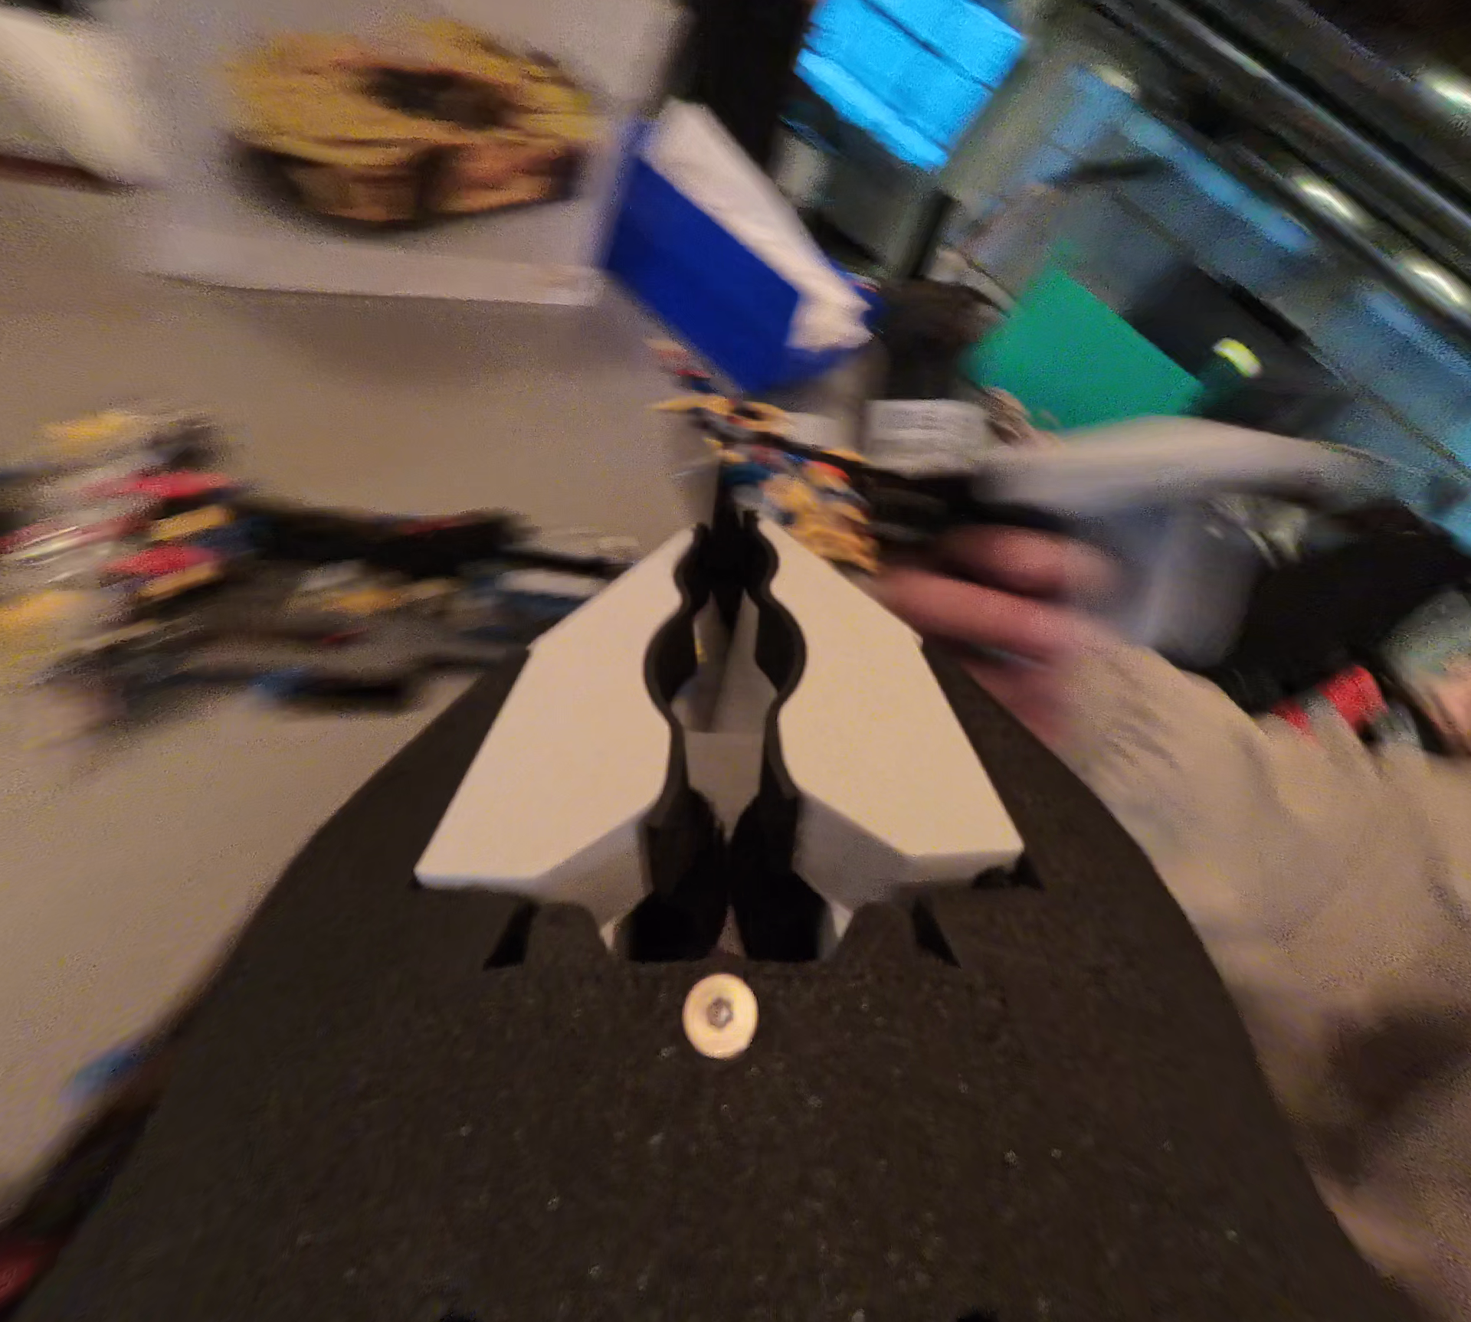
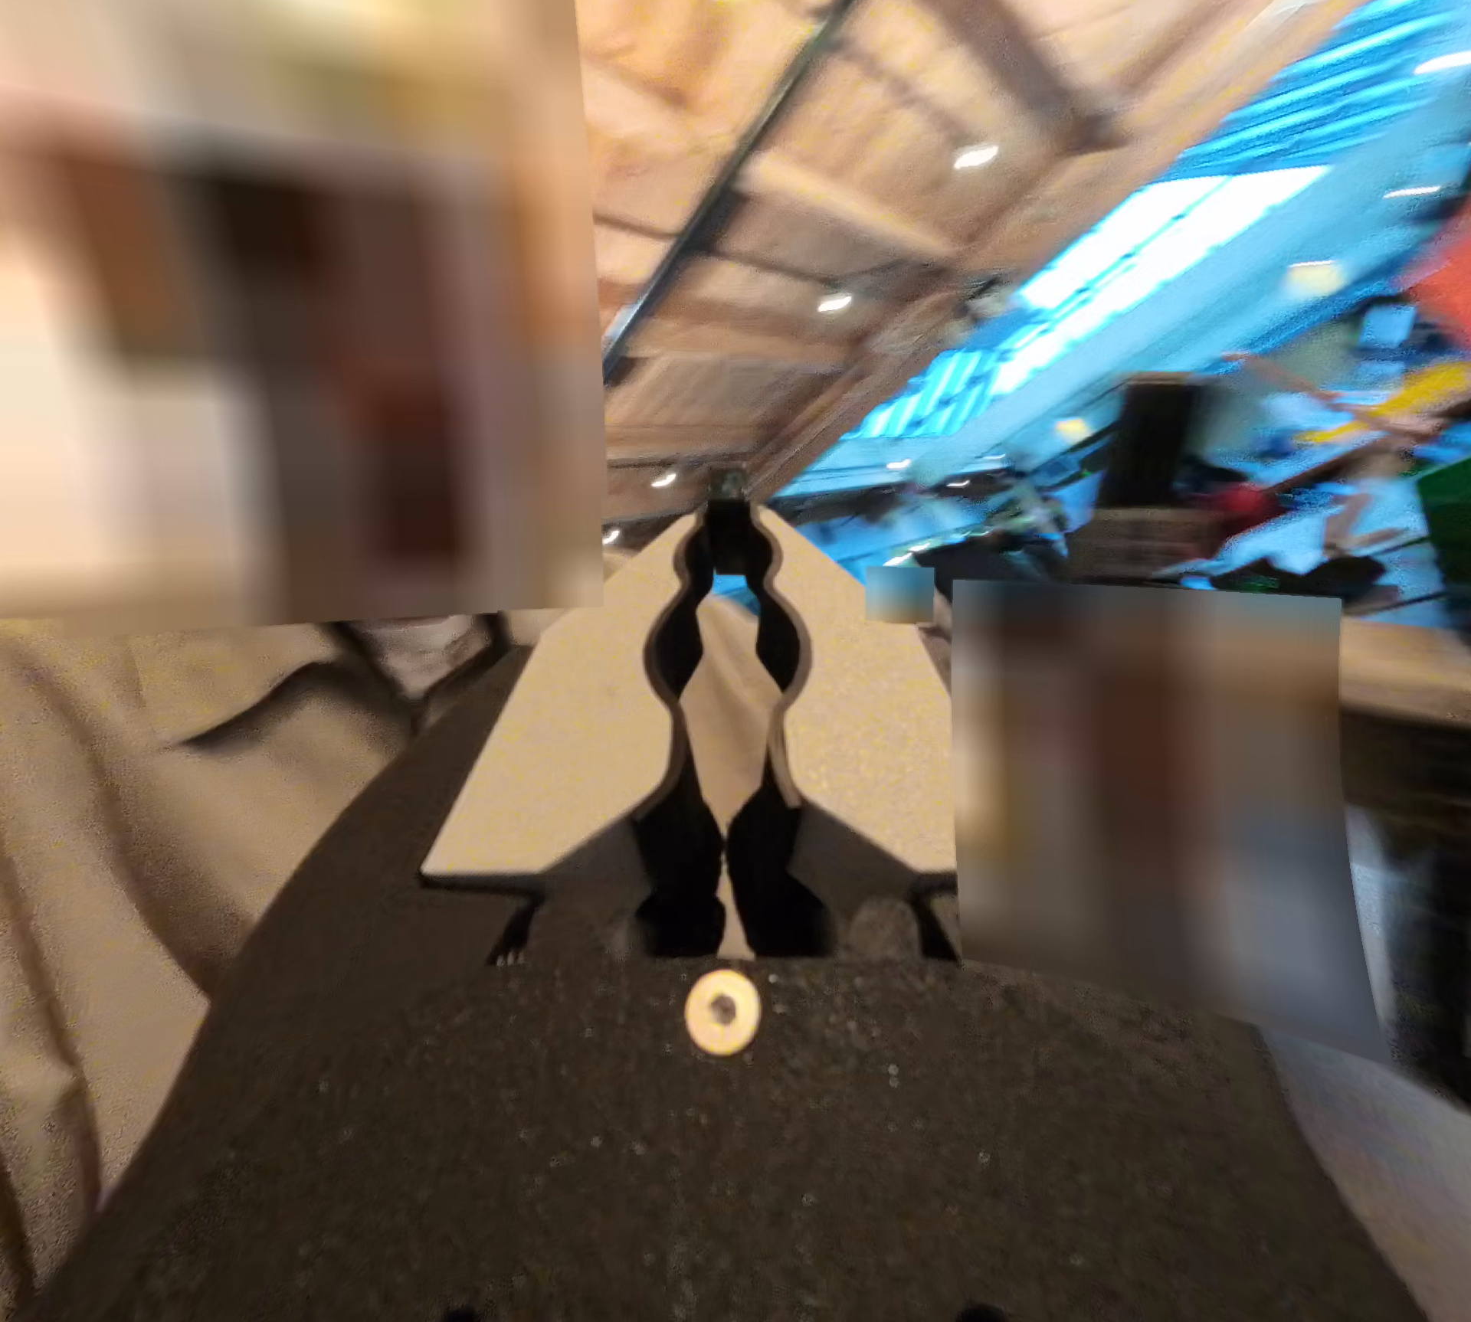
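While everything smears with motion blur: left claw point(image 1: 726, 528) nearly closed, empty, aimed over worktop point(image 1: 334, 361) at toy-brick pile point(image 1: 784, 464) just ahead; right claw point(image 2: 726, 528) pinching small dark piece point(image 2: 726, 540), tilted ceilingward.

Your left gripper point(image 1: 726, 528) and right gripper point(image 2: 726, 528) look alike: pale grey wedge-shaped fingers point(image 1: 589, 711) lined with wavy black pads point(image 1: 676, 655), on a grainy black body point(image 1: 716, 1164) with one silver screw point(image 1: 719, 1016). You wear a beige collared shirt point(image 2: 143, 766).
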